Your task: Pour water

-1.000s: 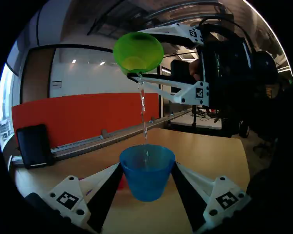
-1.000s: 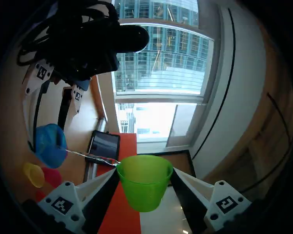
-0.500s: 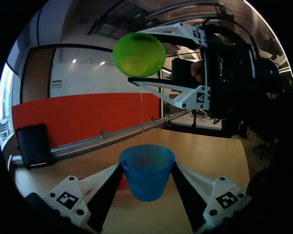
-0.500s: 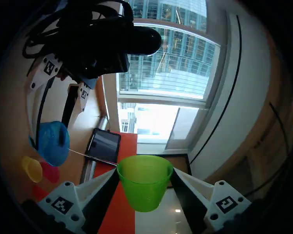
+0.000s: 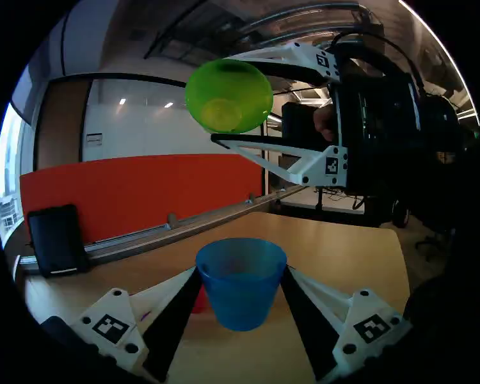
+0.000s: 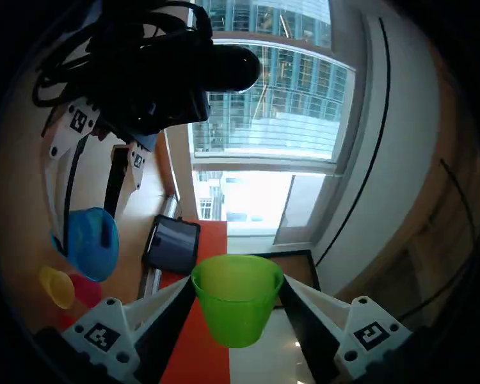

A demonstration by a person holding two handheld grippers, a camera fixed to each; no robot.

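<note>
Green cup (image 5: 228, 96): tipped on its side, high above the blue cup, mouth turned toward my left camera. The thin stream I had half a second ago is gone, and nothing falls now.
Blue cup (image 5: 241, 291): upright, directly beneath. I cannot read its fill, nor whether it rests on the table.
Right gripper (image 6: 237, 288): jaws closed onto the green cup, one on each side.
Left gripper (image 5: 241, 275): jaws pressed on both sides of the blue cup.
Meaning: I judge the pour finished. Righting the green cup comes next.
Table (image 5: 342, 249): tan wood, with a dark tablet (image 5: 54, 238) at the far edge.
</note>
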